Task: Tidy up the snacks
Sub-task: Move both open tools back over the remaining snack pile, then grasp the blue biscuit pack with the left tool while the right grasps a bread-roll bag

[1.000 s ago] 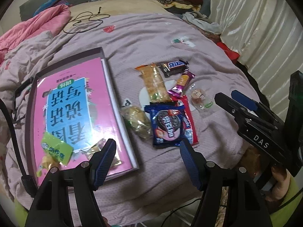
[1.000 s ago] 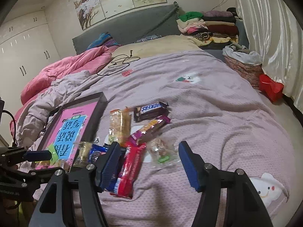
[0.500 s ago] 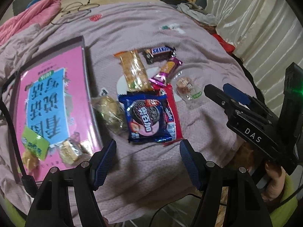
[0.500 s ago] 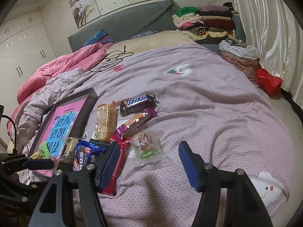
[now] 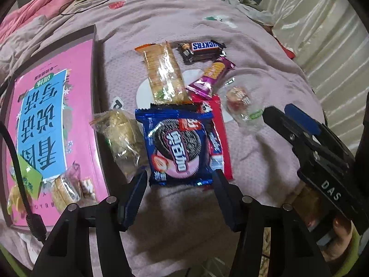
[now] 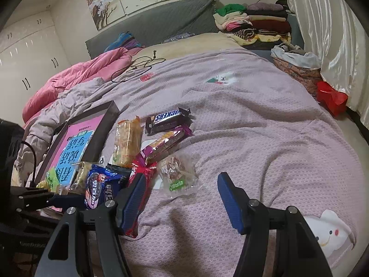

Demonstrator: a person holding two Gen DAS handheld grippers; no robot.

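Note:
A blue Oreo pack (image 5: 177,143) lies on the mauve bedspread, overlapping a red wrapper (image 5: 219,138). My left gripper (image 5: 180,180) points steeply down at it. Its jaws are closing, one at each lower corner of the pack, and I see no pad pressing on it. Beyond lie a cracker pack (image 5: 163,73), a Snickers bar (image 5: 203,48), a purple bar (image 5: 212,76) and a clear-wrapped sweet (image 5: 239,101). My right gripper (image 6: 182,180) hangs open over bare bedspread, with the clear-wrapped sweet (image 6: 177,173) just ahead of its left finger.
A dark-rimmed box (image 5: 95,69) with a pink book in it lies at the left and holds a green pack (image 5: 30,177) and small wrapped snacks. A clear pastry pack (image 5: 120,136) rests beside its rim. A black cable (image 6: 140,65), pink duvet and folded clothes (image 6: 253,25) lie at the head.
The left gripper has sunk and slid right from over the box edge to the Oreo pack, and its jaws have narrowed. The right gripper has lowered slightly and stays equally wide.

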